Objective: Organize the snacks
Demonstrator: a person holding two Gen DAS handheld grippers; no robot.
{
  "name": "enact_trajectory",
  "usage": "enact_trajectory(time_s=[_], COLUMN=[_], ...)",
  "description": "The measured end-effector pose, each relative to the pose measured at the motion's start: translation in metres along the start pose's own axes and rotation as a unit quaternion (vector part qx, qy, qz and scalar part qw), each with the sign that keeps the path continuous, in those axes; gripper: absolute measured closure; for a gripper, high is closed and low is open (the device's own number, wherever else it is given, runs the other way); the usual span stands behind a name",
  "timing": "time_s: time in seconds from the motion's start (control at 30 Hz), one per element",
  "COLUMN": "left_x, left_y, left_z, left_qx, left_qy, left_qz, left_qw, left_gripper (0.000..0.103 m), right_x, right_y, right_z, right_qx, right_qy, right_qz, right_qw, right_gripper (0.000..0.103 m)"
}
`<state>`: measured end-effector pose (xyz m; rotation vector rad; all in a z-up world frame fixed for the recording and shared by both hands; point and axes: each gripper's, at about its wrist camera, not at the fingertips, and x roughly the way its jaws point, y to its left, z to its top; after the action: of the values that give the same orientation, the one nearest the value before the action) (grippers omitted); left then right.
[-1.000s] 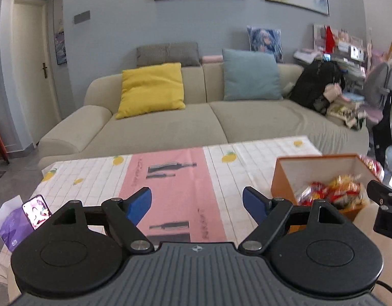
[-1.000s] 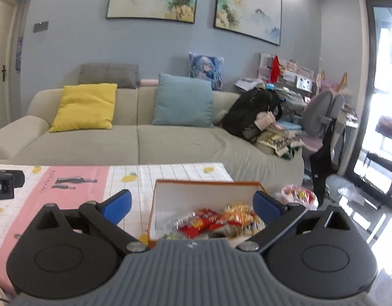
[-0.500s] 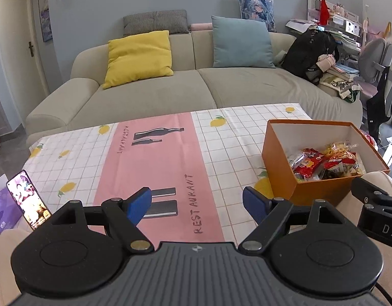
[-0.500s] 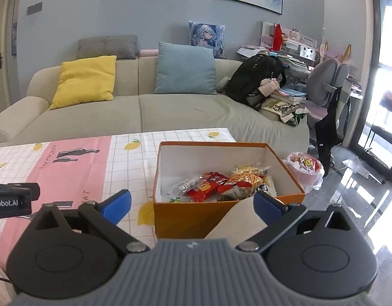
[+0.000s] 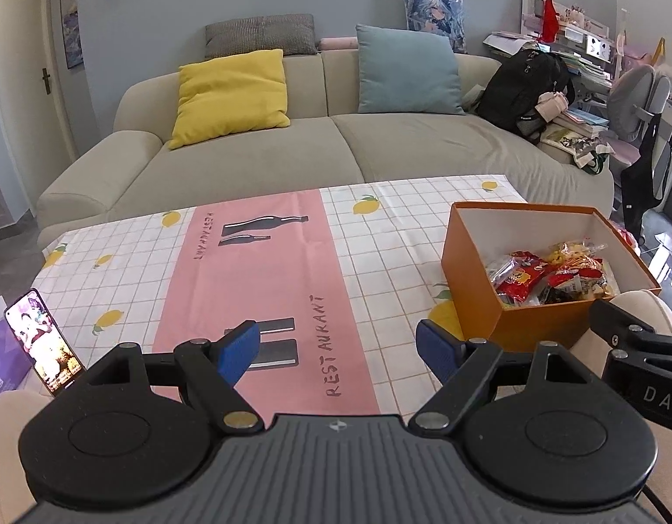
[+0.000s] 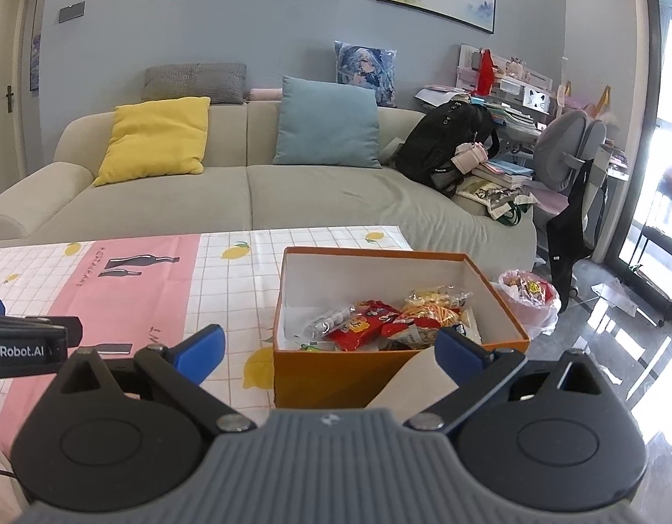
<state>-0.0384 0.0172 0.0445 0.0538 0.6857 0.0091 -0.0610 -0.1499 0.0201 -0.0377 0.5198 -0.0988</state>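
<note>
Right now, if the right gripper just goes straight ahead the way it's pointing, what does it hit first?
Most likely the orange box: its near wall sits directly ahead of the open right gripper, between the fingers. Depth is hard to judge.

Box (image 5: 475,262) sits at the table's (image 5: 379,270) right edge, snacks (image 5: 549,277) inside; phone (image 5: 43,340) props at the left near corner; sofa (image 5: 336,148) beyond the far edge.

The clothed table (image 5: 379,236) bears an orange box (image 5: 471,288) and a propped phone (image 5: 43,345).
</note>
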Motion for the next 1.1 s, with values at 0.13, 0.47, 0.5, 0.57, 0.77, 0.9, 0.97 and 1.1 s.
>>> enact_trajectory(time_s=[0.13,0.47,0.5,0.57,0.77,0.9,0.97,1.1], left_x=[-0.0001,-0.0014,-0.0015,-0.0020,-0.0021,-0.0018,-0.0019,-0.0022], left_y=[-0.0004,-0.0019,-0.0018,-0.0015,0.0004,0.0019,0.0022,0.0022], left_z=[0.0007,0.0011,0.0011,0.0015,0.0020,0.0026,0.0028,0.0027], left_qx=[-0.001,0.001,0.001,0.000,0.000,-0.002,-0.001,-0.001], left_qy=[0.000,0.000,0.000,-0.001,-0.002,-0.002,-0.003,-0.004], left_qz=[0.000,0.000,0.000,-0.001,-0.003,-0.004,-0.003,-0.002], left_qw=[1.0000,1.0000,1.0000,1.0000,1.0000,1.0000,1.0000,1.0000], left_gripper=[0.008,0.008,0.008,0.008,0.008,0.008,0.008,0.008], right_x=[-0.0004,-0.0008,-0.0006,-0.0007,-0.0009,-0.0008,-0.0009,-0.0008], right_y=[0.0001,0.0022,0.0022,0.0029,0.0046,0.0045,0.0044,0.0052], right_z=[0.0002,0.0002,0.0006,0.0011,0.0011,0.0013,0.0011,0.0014], right_qx=[0.000,-0.001,-0.001,-0.001,-0.002,-0.001,-0.001,-0.001], right_qy=[0.000,0.001,0.001,0.002,0.001,0.003,0.004,0.005], right_qz=[0.000,0.000,0.000,0.001,0.001,0.001,0.002,0.003], right_qw=[1.000,1.000,1.000,1.000,1.000,1.000,1.000,1.000], right_gripper=[0.004,0.004,0.004,0.004,0.003,0.004,0.004,0.003])
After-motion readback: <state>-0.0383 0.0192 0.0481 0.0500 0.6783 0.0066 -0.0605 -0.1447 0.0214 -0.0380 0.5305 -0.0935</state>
